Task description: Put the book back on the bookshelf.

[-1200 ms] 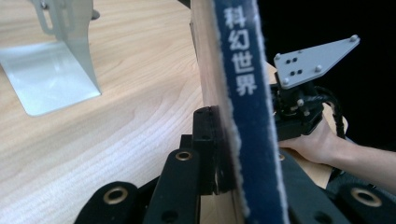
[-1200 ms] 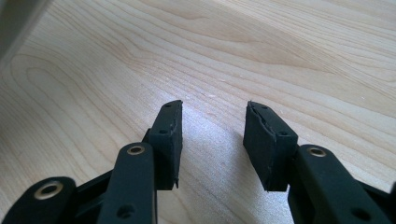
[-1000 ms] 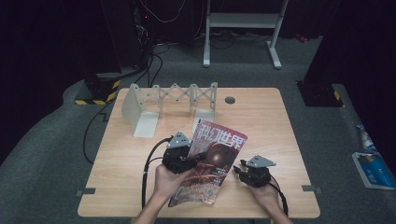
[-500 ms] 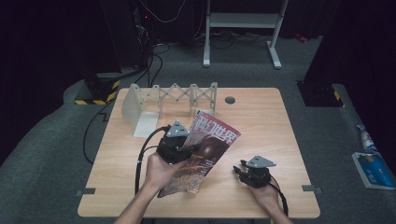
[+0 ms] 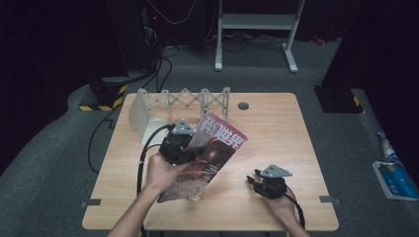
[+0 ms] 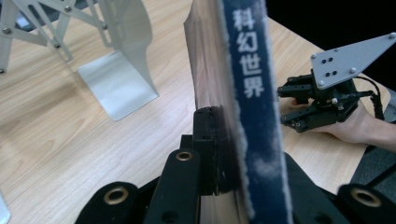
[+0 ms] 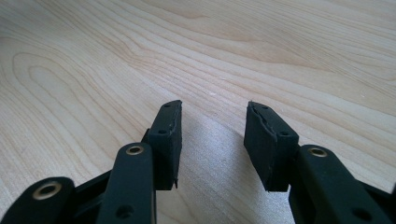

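A magazine (image 5: 213, 154) with a dark reddish cover and white characters is held tilted above the wooden table (image 5: 276, 133), left of centre. My left gripper (image 5: 190, 148) is shut on its edge; in the left gripper view the jaws (image 6: 229, 149) pinch the magazine (image 6: 247, 88), which stands edge-on. My right gripper (image 5: 254, 181) rests low at the table's front right, open, with nothing between its jaws (image 7: 212, 135). It also shows beyond the magazine in the left gripper view, as the right gripper (image 6: 303, 114) in a hand.
A white accordion-style rack (image 5: 185, 101) with a bent end plate (image 5: 143, 121) stands along the table's back left. A round grommet hole (image 5: 242, 105) sits at the back centre. Bare wood (image 7: 140, 56) lies ahead of the right gripper.
The left hand has raised the magazine off the table and tipped it more upright, shifting slightly left and back. The right gripper has stayed put.
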